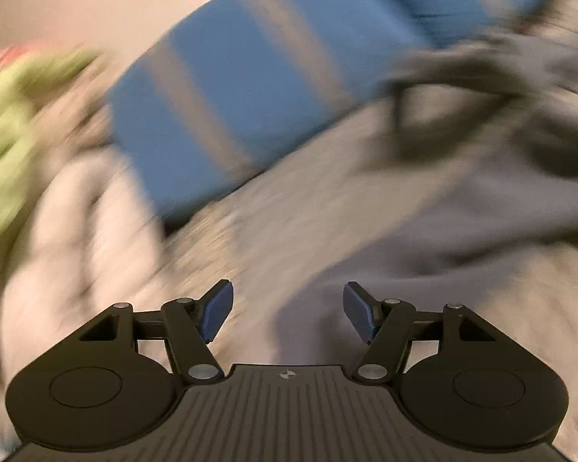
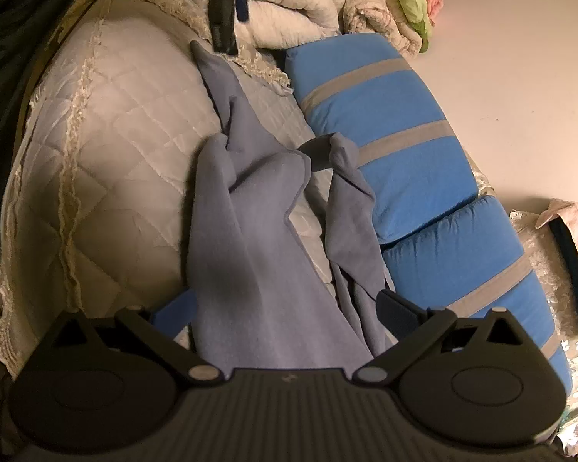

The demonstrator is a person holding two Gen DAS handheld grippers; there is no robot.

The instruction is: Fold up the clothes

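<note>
Grey-blue garment [image 2: 250,254]: lying lengthwise on the bed, stretching straight ahead of the right tool [image 2: 285,310], whose fingers are straddling its near end unclamped (left tool [image 1: 287,310] gaping, empty).

The right gripper [image 2: 285,308] straddles a lavender fleece garment [image 2: 250,231], fingers spread. It lies on a quilted bedspread [image 2: 108,146] beside blue pillows [image 2: 397,134].

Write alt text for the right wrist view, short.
The right hand-held gripper has its blue fingers spread around a rumpled grey-blue garment lying on a quilted white bedspread. Blue pillows with grey stripes lie along the garment's right, and the left hand-held gripper reaches toward its far tip.
</note>
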